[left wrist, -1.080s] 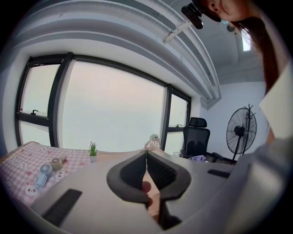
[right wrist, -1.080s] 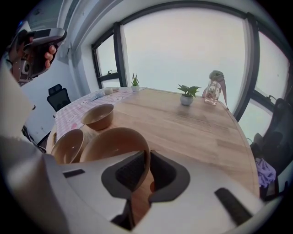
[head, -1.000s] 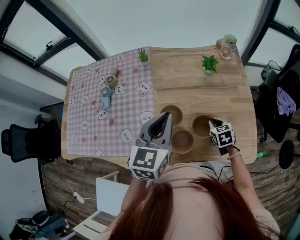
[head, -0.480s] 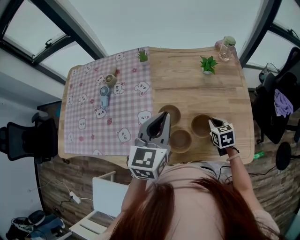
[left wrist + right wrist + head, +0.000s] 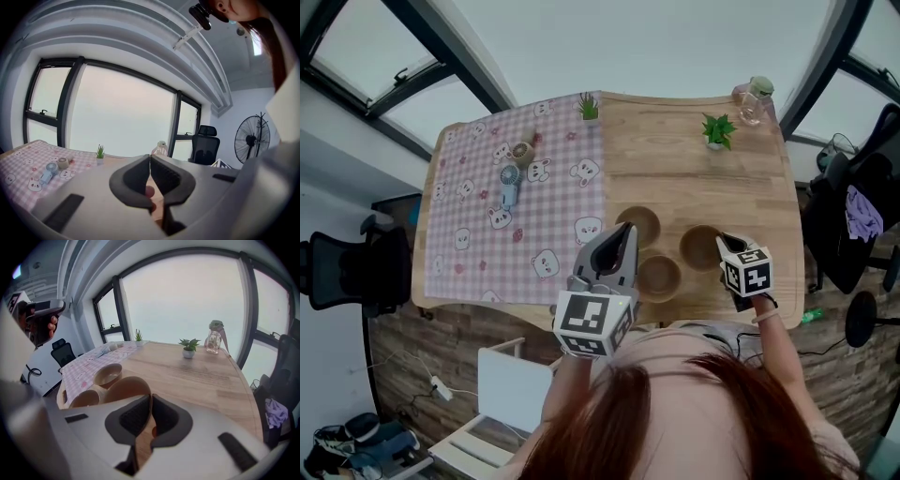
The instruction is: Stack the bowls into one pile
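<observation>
Wood table (image 5: 694, 178) under big windows; pink checked cloth (image 5: 478, 234) w/ cartoon faces covers its L part; on the cloth a small blue hand fan (image 5: 508, 184) lies just beside a little round item (image 5: 521, 152); a spiky mini plant (image 5: 589, 108) stands at the cloth's far edge.

Now the L gripper (image 5: 626, 229): it's raised over the near side of the table, marker cube toward the head camera; in the head view its tips overlap the L bowl's near-left rim; in the left gripper view its jaws are pressed together w/ nothing between them, aimed at the windows, not the wood.

Bowls next: three brown ones on bare wood near the front edge, all separate, none nested; L bowl (image 5: 639, 225) sits farthest back; mid bowl (image 5: 660, 277) is nearest the person, just beside it; R bowl (image 5: 701, 247) is close to both.

R gripper (image 5: 722, 241) is at the R bowl's right rim; in the right gripper view its jaws are clamped on that bowl's wall, one pad inside, one outside; the bowl looks tipped, but whether its base is off the wood I can't tell.

Far R: leafy potted plant (image 5: 718, 129); glass bottle (image 5: 753, 94) at the back corner; black chair (image 5: 853, 211) w/ purple cloth beyond the table edge.
</observation>
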The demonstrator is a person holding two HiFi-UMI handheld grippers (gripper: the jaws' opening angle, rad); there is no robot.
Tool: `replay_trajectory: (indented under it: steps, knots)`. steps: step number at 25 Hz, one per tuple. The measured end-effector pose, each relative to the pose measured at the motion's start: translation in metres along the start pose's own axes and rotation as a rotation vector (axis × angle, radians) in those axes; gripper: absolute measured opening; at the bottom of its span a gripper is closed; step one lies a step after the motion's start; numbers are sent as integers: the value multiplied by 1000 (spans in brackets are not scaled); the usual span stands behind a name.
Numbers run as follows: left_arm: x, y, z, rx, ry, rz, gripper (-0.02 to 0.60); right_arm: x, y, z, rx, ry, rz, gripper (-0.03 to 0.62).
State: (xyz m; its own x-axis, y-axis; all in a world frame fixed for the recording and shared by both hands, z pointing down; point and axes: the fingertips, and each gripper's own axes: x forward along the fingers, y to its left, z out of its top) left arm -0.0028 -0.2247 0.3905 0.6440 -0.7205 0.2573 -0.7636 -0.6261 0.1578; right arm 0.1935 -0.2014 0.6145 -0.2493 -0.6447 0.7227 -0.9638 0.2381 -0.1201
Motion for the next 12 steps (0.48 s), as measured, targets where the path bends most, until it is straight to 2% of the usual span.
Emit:
replay_trajectory:
  steps: [12]
  knots:
    - [-22, 3, -7, -28, -7, 68, 11, -4, 24, 26, -19, -50, 91, 17]
